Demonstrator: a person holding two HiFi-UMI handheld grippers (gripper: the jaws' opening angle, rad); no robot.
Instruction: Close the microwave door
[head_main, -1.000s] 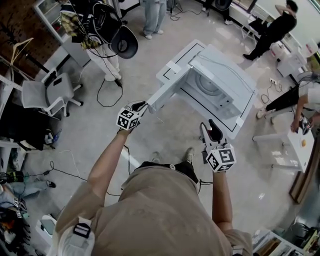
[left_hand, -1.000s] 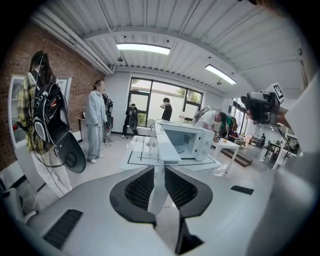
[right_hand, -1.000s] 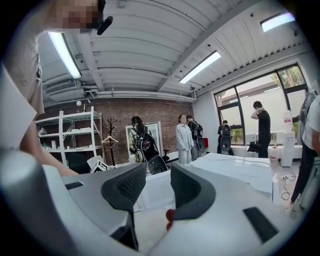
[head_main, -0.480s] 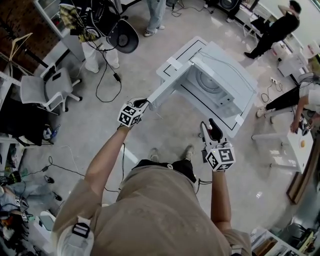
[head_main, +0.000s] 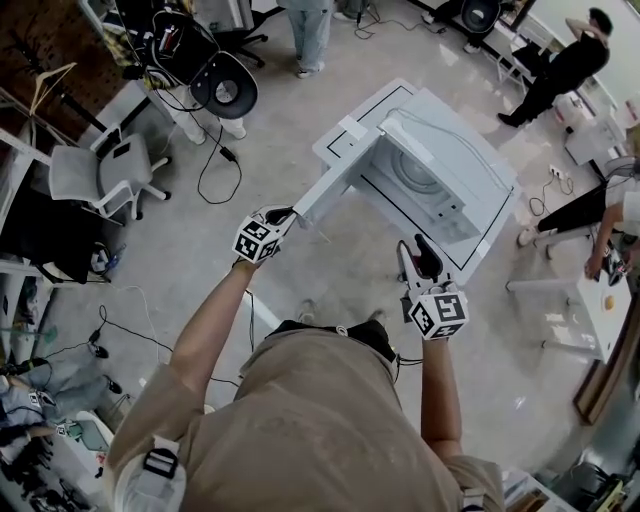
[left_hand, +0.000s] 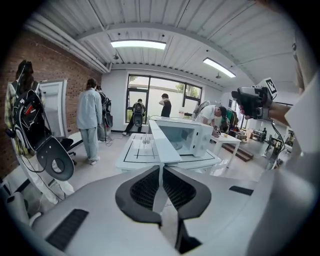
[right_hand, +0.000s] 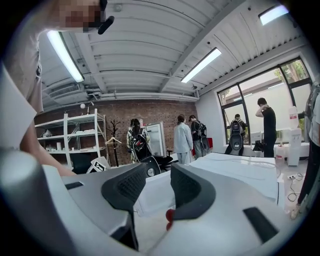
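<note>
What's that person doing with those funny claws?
A person holds a claw in each hand. The left claw is clamped on the edge of the microwave door, which stands open from the white microwave. The right claw is open and empty, hovering near the microwave's front.

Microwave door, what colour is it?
White; the microwave door shows best in the left gripper view.

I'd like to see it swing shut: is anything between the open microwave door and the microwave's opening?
Nothing visible: the microwave cavity looks empty. The left gripper is shut on the door edge. The open right gripper hangs by the table front, possibly near the door's arc.
</note>
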